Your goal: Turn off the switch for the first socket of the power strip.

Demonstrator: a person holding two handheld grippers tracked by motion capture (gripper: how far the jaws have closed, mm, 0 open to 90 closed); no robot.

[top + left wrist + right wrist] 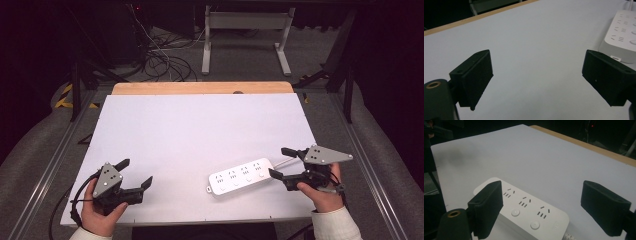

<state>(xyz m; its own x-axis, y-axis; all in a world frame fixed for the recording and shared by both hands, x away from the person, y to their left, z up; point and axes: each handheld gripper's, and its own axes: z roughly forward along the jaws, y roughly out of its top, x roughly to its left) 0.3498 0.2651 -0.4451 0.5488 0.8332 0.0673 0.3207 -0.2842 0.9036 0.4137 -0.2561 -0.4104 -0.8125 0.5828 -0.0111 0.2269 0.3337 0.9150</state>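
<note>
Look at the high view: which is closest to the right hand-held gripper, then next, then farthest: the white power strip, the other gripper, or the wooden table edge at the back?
From the right hand-held gripper, with its jaws wide apart:
1. White plastic power strip, just to its left, its corded end between the jaws.
2. Light wooden table edge, along the far side.
3. Left hand-held gripper, open, across the white board at the near left corner.

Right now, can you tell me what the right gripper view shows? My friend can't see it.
A white power strip lies on a white table, with sockets and round buttons on top. The open right gripper hovers near it, one black jaw on each side of the picture. The strip's cord leaves at the bottom edge.
</note>
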